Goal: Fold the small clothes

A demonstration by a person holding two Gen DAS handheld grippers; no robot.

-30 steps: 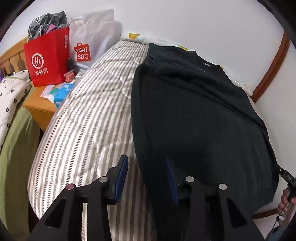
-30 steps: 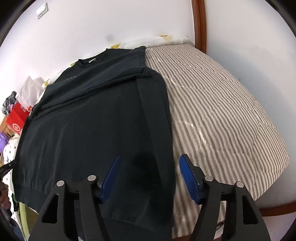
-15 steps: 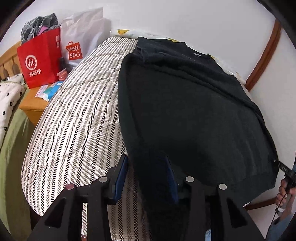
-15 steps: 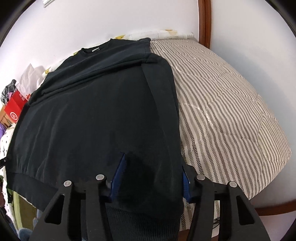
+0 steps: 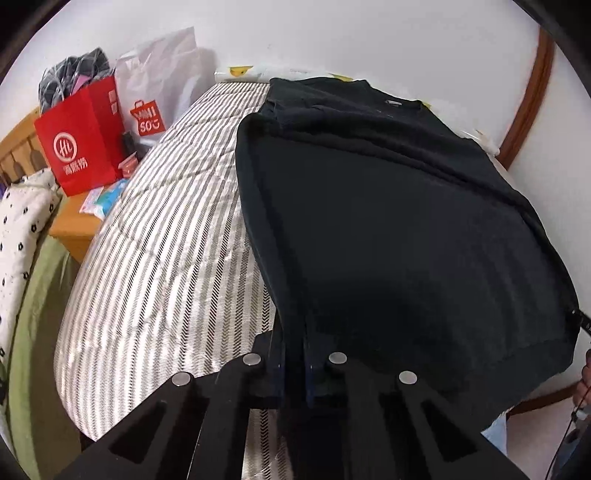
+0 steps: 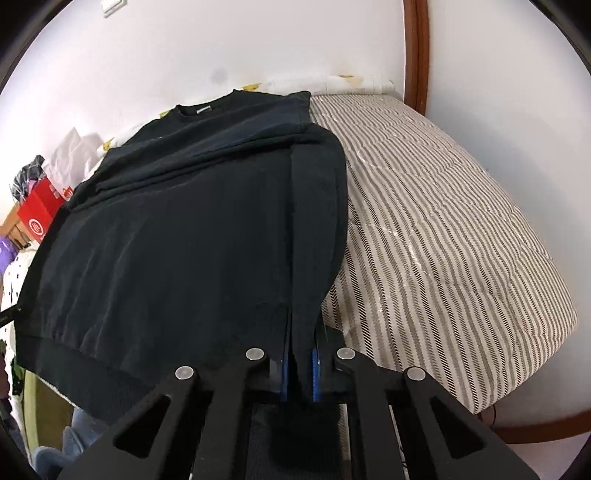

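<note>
Where the striped quilt covers the bed, a black sweatshirt is laid flat, collar toward the far wall, sleeves folded in across the chest. The hem lies at the near edge of the bed. The left gripper is seen clamped on the hem's left corner, blue pads pressed tight with dark cloth pinched between them. The right gripper is likewise closed hard on the right corner, fabric bunched between its pads and draped down over the frame. Both are angled down toward the bed.

Surface: quilt in grey and cream herringbone stripes, lightly rumpled, bare on both sides of the garment. A pale pillow with yellow print is wedged against the wall beyond the collar.

Room: white walls; a brown curved trim is noted at the right corner. A light switch is mounted high on the wall. To the left, a wooden nightstand is loaded with a red bag, a white bag and small packets. A spotted white cloth and green bedding are seen further left. Part of a hand is visible at the right edge of the left view.
</note>
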